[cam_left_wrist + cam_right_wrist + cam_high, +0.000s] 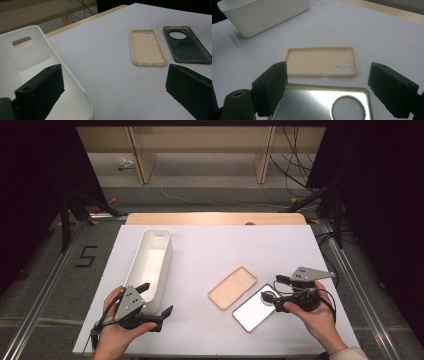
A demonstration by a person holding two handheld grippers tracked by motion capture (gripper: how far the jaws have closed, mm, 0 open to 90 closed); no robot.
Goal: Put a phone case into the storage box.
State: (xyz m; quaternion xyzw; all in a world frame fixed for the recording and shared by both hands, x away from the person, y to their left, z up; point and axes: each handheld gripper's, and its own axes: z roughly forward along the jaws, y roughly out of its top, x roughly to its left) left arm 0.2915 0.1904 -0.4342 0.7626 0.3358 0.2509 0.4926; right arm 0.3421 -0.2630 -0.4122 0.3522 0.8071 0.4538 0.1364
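A long white bin lies at the table's left, empty inside. My left gripper is at its near end, open. In the left gripper view one jaw hangs inside the bin and the other over the table, with the bin's side wall between them and untouched; the left gripper holds nothing. A beige phone case lies hollow side up at centre right. Beside it lies a dark glossy phone case. My right gripper stands open just over that case's camera end.
The white table cover has free room across its middle and far side. A wooden edge runs along the back. Beyond it stand wooden shelves, with cables on the floor. Black stands flank the table.
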